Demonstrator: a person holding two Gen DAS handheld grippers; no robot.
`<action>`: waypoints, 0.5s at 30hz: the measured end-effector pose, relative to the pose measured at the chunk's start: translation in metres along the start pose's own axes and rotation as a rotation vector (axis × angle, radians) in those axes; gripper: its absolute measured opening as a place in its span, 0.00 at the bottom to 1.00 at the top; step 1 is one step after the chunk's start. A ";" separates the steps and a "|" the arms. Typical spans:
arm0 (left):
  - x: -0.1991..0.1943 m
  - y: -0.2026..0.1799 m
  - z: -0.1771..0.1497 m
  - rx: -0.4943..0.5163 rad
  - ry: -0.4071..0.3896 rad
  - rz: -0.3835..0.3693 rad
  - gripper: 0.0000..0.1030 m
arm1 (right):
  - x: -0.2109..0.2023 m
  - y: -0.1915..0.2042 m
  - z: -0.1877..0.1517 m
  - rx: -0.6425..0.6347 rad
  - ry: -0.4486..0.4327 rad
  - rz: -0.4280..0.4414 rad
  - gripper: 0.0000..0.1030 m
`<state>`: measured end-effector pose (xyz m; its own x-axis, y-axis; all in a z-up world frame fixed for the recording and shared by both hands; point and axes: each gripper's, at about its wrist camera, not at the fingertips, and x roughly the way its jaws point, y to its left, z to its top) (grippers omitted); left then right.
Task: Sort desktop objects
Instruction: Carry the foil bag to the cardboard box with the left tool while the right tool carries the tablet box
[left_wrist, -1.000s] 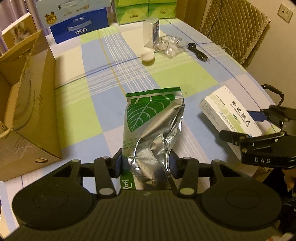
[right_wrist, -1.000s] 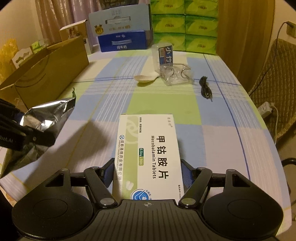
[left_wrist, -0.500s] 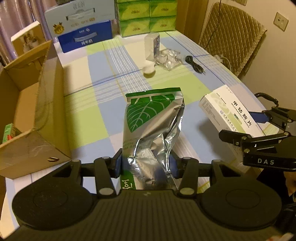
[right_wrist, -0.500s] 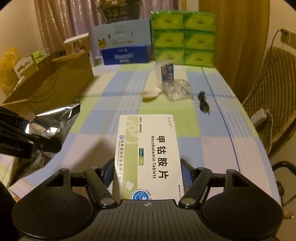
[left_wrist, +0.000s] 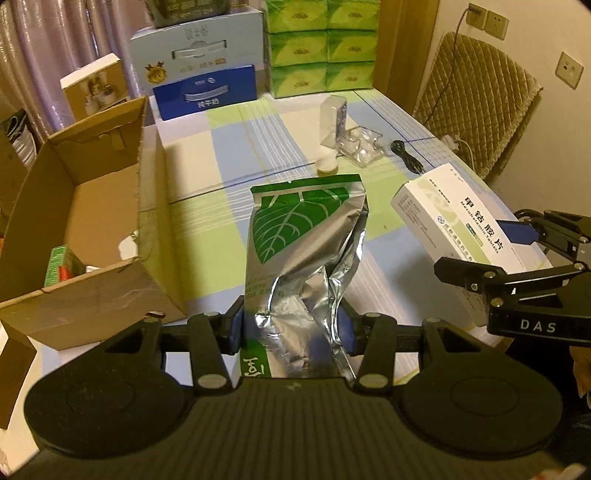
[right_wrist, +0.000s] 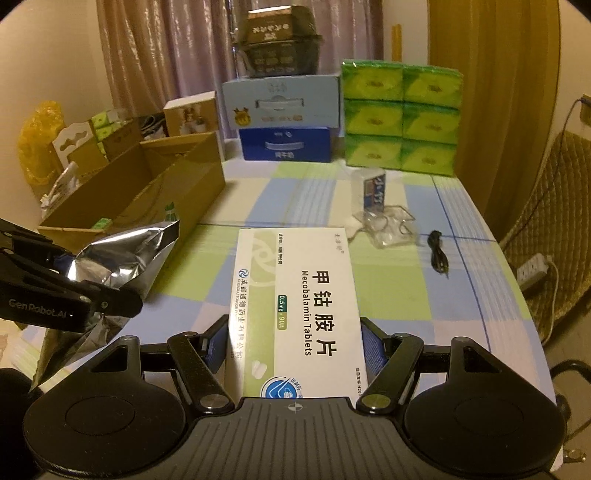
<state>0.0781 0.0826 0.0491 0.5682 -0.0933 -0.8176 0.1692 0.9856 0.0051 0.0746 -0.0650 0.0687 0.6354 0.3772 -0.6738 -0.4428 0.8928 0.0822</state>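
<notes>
Here my left claw (left_wrist: 291, 328) pinches the crumpled foil pouch (left_wrist: 306, 243) by its lower end, mid-frame: light, soft, slippery. My right claw (right_wrist: 294, 341) clamps the stiff, light pill box (right_wrist: 295, 306) across its sides, above the counter (right_wrist: 424, 295).

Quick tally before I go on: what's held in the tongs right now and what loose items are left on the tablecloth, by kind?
Held foil pouch: 1
Held tablet box: 1
Clear upright box: 1
Clear plastic packaging: 1
Black cable: 1
Small white round item: 1
Total: 6
</notes>
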 end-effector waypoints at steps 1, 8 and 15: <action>-0.002 0.002 0.000 -0.002 -0.002 0.001 0.42 | -0.001 0.001 0.001 -0.001 -0.002 0.003 0.66; -0.017 0.021 -0.003 -0.018 -0.022 0.011 0.42 | 0.001 0.018 0.012 -0.017 -0.006 0.028 0.66; -0.034 0.057 -0.006 -0.063 -0.030 0.042 0.42 | 0.011 0.055 0.029 -0.063 -0.009 0.088 0.66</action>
<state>0.0637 0.1429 0.0736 0.5977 -0.0546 -0.7999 0.0943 0.9955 0.0026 0.0755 -0.0042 0.0872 0.5981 0.4561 -0.6590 -0.5357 0.8391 0.0946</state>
